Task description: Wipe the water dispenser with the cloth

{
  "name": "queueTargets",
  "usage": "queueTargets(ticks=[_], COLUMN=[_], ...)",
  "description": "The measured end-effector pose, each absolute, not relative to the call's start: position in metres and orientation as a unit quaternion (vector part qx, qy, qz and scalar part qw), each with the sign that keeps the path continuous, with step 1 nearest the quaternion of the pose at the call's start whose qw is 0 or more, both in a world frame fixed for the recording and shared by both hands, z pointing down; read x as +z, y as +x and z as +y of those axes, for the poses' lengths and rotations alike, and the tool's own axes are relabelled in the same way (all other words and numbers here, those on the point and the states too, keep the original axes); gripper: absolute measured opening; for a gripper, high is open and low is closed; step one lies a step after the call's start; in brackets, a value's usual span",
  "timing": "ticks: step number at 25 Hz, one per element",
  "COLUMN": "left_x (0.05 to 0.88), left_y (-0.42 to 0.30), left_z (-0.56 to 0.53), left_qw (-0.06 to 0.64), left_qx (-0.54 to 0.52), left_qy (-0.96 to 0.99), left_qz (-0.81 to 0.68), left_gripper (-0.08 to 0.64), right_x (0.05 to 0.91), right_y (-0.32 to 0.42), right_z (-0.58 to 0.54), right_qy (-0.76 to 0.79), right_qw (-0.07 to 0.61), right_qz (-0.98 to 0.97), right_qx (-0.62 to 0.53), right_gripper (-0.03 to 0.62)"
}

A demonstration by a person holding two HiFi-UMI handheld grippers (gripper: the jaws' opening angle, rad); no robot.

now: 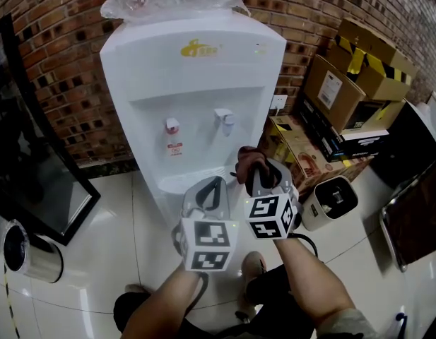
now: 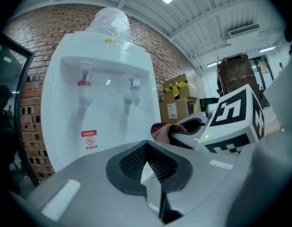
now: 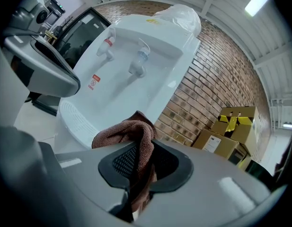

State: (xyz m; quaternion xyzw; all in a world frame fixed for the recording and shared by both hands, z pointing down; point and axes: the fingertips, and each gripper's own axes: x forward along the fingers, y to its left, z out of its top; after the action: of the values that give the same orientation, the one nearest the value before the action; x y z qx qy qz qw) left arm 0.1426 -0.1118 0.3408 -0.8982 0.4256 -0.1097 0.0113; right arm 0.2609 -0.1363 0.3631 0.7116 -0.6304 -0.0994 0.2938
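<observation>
Boxes [image 1: 359, 83] right of water dispenser [image 1: 196, 90]; metal bin [image 1: 30, 254] left.

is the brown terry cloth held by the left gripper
No, the brown terry cloth is pinched in the right gripper, while the left gripper is shut on nothing.

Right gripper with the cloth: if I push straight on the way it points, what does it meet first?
Probably the water dispenser, low on its front near the drip tray, the held cloth touching first; depth is unclear.
</observation>
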Motion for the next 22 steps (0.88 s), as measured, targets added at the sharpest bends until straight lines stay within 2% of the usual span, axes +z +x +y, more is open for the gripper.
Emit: queueTargets(ticks=[6,12,22], left_x=[0.344,0.351,0.350], left_y=[0.162,0.158,0.085], left_z=[-0.105,-0.103,-0.108], left_qw=[0.012,0.016,0.023], left_qx=[-0.110,-0.122,-0.134], left_qy=[-0.905,-0.903,-0.874], left_qz=[0.410,0.411,0.467], left_gripper=[0.000,0.000,0.000], right_x=[0.373,0.359,0.315], right_y=[0.270,0.271,0.184], right_z=[-0.133,-0.127,-0.116], right_qy=[0.705,0.709,0.649], right_qw=[0.305,0.277,0.190], right_qz=[-0.634,-0.643,-0.723], right_qx=[-0.088,-0.089,-0.141], right_gripper=[0.071,0.072,0.072])
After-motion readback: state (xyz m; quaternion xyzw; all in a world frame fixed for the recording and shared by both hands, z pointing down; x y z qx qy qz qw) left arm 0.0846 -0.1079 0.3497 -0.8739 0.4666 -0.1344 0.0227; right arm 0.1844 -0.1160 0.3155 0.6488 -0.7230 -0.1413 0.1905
